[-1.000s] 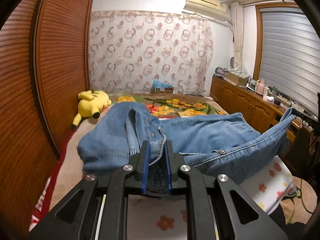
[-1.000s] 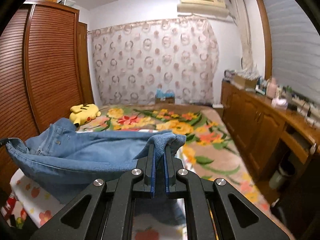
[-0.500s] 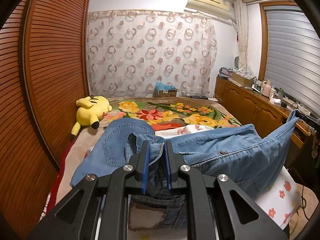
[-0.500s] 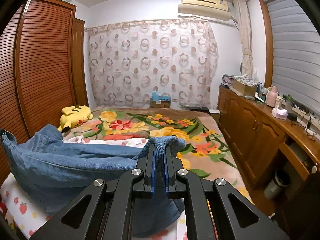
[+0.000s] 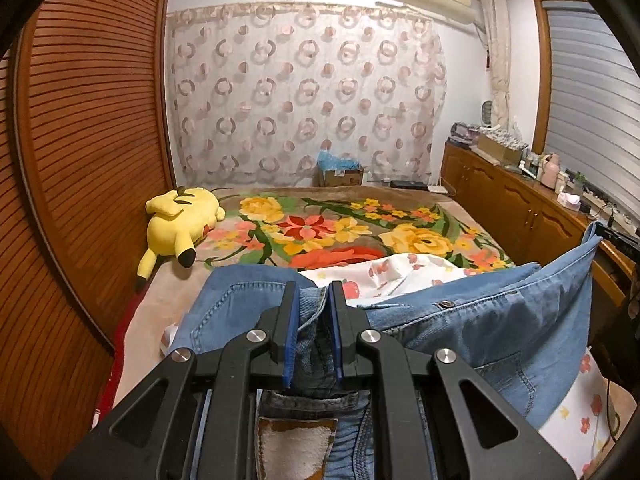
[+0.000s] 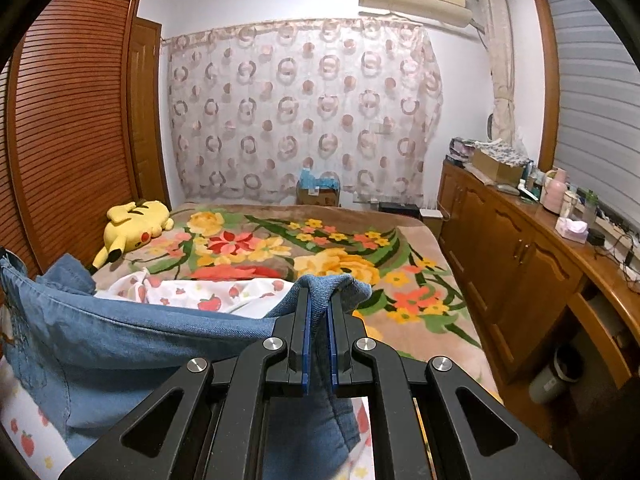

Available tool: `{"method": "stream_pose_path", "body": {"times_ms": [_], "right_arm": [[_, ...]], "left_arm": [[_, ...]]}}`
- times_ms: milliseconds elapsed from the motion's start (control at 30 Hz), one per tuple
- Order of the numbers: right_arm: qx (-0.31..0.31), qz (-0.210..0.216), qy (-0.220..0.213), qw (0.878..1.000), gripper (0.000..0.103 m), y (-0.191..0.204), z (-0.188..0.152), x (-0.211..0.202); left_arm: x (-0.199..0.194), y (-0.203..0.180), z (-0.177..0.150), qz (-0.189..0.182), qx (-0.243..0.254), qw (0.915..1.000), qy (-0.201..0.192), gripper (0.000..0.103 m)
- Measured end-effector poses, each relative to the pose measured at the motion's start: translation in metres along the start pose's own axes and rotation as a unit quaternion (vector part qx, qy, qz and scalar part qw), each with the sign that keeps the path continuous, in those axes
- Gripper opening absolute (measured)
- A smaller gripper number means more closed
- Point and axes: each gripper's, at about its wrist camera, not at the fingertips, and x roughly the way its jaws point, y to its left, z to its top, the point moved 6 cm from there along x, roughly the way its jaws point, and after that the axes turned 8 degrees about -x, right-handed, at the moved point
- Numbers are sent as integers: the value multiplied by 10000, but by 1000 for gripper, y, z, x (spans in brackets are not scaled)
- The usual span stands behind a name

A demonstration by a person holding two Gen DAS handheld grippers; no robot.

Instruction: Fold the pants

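Bedroom bed [image 5: 460, 216], both hand-held grippers [image 5: 313, 292] [image 6: 319, 300] clamping jeans [image 5: 500, 316]

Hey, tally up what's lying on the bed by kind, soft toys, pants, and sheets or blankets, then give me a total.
Soft toys: 1, the yellow plush
Pants: 1, the blue jeans
Sheets or blankets: 2, the floral blanket and the strawberry-print sheet
Total: 4

Your two wrist views look close along the fingers, slightly down; both share the bed [image 5: 280, 256] and curtain [image 6: 304, 112].
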Motion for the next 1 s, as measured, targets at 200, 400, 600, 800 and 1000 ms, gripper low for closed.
{"method": "stream_pose_path", "body": {"times_ms": [200, 400, 600, 800, 1000], "right_arm": [[-144, 3, 230, 9996, 6, 4, 1, 29], [-185, 104, 632, 9978, 6, 7, -7, 59], [-240, 133, 879, 9957, 7, 8, 0, 71], [-212, 210, 987, 9947, 7, 2, 7, 77], [-191, 225, 1008, 9945, 7, -1, 8, 76]], "left_arm": [[39, 6, 1, 319, 69, 9993, 180, 7], [64, 18, -7, 424, 65, 9982, 420, 7], [73, 20, -17, 299, -9, 9977, 605, 8], [74, 21, -25, 221, 10, 9971, 725, 46], [72, 15, -24, -95, -92, 9972, 733, 46]]}}
